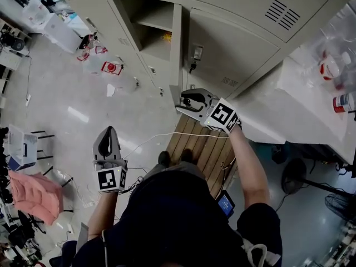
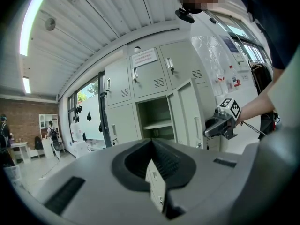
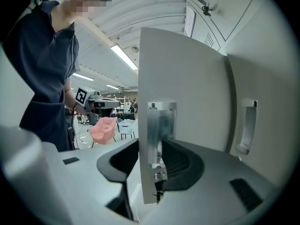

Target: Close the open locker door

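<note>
right hand-held gripper [image 3: 151, 146]: clamped on open locker door [image 3: 187, 88] edge | left hand-held gripper [image 2: 151, 144]: jaws together, nothing between them

The locker door [image 3: 192, 78] looks matt painted metal, its latch plate [image 3: 161, 125] probably bare brushed steel, the floor [image 1: 67, 104] glossy.

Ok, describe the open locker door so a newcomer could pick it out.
Start at the grey locker bank along the wall and find the one compartment showing its shelves. The open door hangs at its right side. Unlike its shut neighbours it juts into the room, its latch edge between the jaws of the right claw.
</note>
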The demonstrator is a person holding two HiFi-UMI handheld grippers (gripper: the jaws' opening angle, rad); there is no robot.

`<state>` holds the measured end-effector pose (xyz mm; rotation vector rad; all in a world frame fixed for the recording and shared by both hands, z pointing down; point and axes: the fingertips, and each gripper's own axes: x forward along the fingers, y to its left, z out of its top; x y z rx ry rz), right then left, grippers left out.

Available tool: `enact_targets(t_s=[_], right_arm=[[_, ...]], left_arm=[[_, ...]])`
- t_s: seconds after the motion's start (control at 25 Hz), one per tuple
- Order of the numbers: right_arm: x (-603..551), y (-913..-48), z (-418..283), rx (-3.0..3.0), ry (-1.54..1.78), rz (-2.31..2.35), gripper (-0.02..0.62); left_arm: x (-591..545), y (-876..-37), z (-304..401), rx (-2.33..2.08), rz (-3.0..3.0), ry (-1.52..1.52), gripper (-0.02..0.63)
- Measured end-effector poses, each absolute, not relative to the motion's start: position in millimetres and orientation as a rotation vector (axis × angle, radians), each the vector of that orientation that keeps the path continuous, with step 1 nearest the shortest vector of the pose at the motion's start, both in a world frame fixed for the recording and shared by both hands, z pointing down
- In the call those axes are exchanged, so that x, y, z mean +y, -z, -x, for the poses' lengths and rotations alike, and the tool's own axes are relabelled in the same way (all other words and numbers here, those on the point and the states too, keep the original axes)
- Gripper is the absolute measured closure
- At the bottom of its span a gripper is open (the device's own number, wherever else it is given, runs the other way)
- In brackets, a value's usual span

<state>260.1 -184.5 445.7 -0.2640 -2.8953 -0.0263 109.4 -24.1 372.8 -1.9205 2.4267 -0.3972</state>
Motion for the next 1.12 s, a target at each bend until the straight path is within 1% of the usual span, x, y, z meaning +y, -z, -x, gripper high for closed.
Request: enact_targets(t_s=[0.12, 0.2, 0.56, 0.76, 1.12], right_arm=[[-182, -446, -259, -2.891, 0.033, 0.289, 0.463], [-181, -447, -258, -2.89, 0.033, 0.3, 0.472], [-179, -447, -250, -2.904, 0.02, 0.25, 0.48], [-175, -446, -238, -2.925, 0.021, 0.215, 0.482], [-173, -446, -212, -2.939, 0.02, 0.149, 0.486]], left_arm=[[-24, -372, -109, 2.43, 1.915, 0.397, 0.604], [-24, -371, -109, 2.432, 1.912, 0.396, 0.604], [-22, -373, -104, 2.446, 1.892, 0.399, 0.604], [-18, -377, -100, 2.48, 1.861, 0.455, 0.604], [-18, -374, -80, 2.533, 1.726, 0.434, 0.604]])
